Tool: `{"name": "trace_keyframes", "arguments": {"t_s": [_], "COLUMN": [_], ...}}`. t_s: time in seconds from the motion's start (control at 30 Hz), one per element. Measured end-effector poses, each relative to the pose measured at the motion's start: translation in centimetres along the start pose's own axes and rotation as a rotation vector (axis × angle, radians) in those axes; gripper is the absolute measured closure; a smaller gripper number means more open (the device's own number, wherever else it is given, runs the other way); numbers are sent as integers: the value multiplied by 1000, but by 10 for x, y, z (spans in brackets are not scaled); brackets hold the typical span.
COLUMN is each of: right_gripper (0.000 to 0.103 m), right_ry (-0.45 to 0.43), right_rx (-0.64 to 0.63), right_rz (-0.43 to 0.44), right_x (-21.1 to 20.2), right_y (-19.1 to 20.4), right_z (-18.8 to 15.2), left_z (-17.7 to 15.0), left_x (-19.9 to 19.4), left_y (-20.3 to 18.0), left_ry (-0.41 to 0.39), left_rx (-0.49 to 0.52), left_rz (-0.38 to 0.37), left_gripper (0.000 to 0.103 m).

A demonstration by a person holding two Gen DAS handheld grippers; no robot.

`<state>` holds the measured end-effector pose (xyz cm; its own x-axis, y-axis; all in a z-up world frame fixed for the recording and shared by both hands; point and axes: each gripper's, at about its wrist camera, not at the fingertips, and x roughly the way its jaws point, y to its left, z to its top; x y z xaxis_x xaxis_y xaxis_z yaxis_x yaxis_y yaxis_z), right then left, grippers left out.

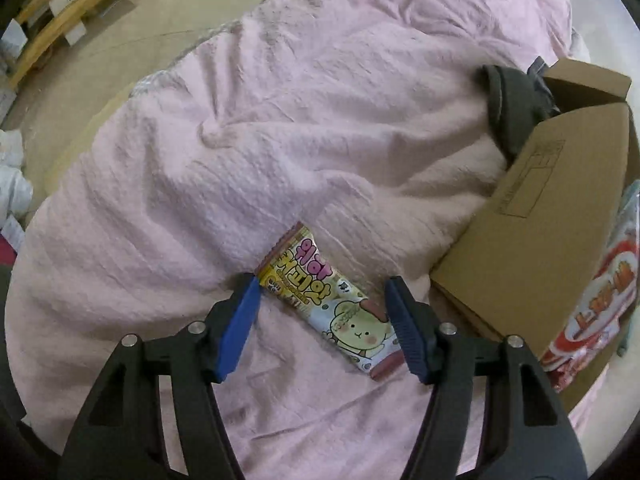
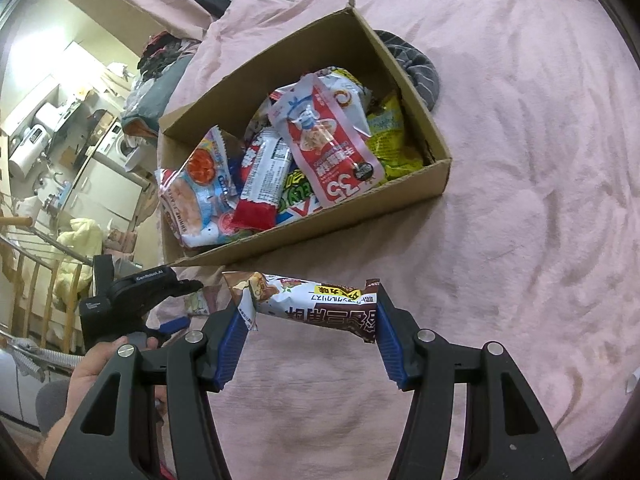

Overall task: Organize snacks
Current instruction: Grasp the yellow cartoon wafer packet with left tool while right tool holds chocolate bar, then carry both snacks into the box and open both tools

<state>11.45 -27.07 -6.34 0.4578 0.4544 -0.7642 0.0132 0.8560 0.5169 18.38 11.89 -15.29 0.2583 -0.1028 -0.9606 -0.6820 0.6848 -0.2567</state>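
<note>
My left claw (image 1: pixel 320 312) hangs wide open over the pink crinkled blanket (image 1: pixel 280 128) — a pastel cartoon-printed snack packet (image 1: pixel 332 304) lies between its tips. My right claw (image 2: pixel 312 332) grips a brown chocolate bar wrapper (image 2: pixel 316 304); the open cardboard box (image 2: pixel 400 76) of snacks sits just ahead.

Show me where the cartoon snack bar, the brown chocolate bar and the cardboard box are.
cartoon snack bar (image 1: pixel 325 300): left wrist view, middle of wrapper.
brown chocolate bar (image 2: pixel 310 306): right wrist view, middle of wrapper.
cardboard box (image 2: pixel 352 210): right wrist view, near outer wall.
</note>
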Motion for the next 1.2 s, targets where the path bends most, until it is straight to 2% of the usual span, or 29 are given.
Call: {"name": "trace_keyframes", "arguments": {"t_s": [0.07,0.2,0.3,0.43,0.57,0.77,0.87,1.0,1.2], "right_gripper": [43,43,43,43,43,43,43,43,43], "right_ry": [2,-1,0,-10,-21,-31,-46,-62,-127], "right_rx": [2,-7,-8,-10,-13,-36,-60,-76,-94], "right_rz": [1,1,3,12,20,25,22,32,43], "right_x": [1,2,2,-3,-7,-13,-18,-27,-37], "right_y": [0,3,4,5,7,14,19,23,27], "right_z": [1,2,3,3,4,4,7,17,48], "left_z": [-2,-14,-27,-41,-52,-72,-68,-64,-50], "left_x": [6,2,-1,-12,-35,-84,-110,-132,-155], "left_y": [-9,-19,-26,-26,-27,-46,-48,-70,-103], "left_ry": [-5,7,20,32,8,-104,-177,-260,-349], "left_rx": [41,84,153,213,277,393,462,550,669], "left_rz": [49,67,80,71,62,35,21,-10,-49], "left_gripper": [53,65,70,73,74,74,74,74,74]}}
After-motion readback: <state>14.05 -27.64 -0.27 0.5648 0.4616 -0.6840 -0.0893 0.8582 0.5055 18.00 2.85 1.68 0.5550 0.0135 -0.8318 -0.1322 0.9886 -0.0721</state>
